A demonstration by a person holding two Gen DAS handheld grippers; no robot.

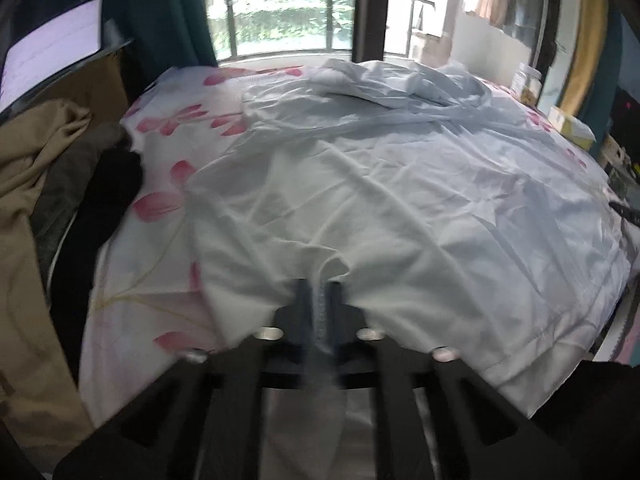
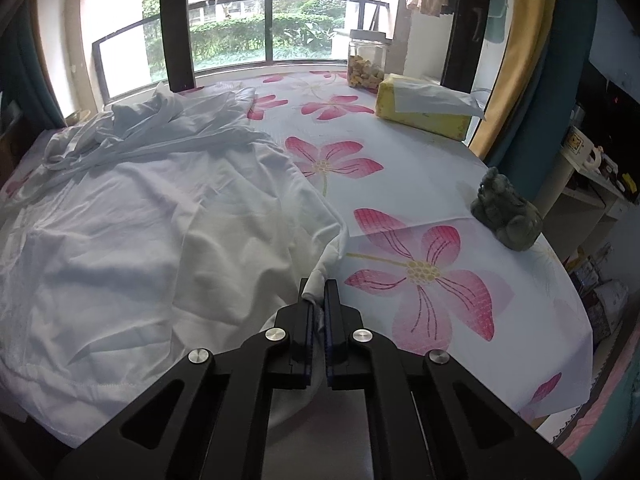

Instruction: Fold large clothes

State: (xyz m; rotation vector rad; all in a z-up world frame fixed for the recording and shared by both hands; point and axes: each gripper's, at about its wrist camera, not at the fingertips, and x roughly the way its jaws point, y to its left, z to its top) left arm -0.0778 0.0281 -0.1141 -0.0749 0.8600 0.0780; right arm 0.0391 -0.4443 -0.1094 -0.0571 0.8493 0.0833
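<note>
A white garment, thin and heavily creased, lies spread over a counter covered by a floral cloth printed with pink flowers. At the far left, off the counter's edge, hang tan and dark clothes. The left hand-held gripper has its fingers pressed together on a pinch of the garment's near hem; this view is blurred by motion. The garment's long axis runs away from the near edge toward the window, where its far end is bunched into loose folds and strips. The stitched hem follows the near counter edge and overhangs it slightly. The right hand-held gripper pinches the garment's near right corner, a small wad of fabric showing between its fingers. To the right of the garment the cloth lies bare up to a green figurine near the right edge; farther back stand a yellow tissue pack and a clear jar.
</note>
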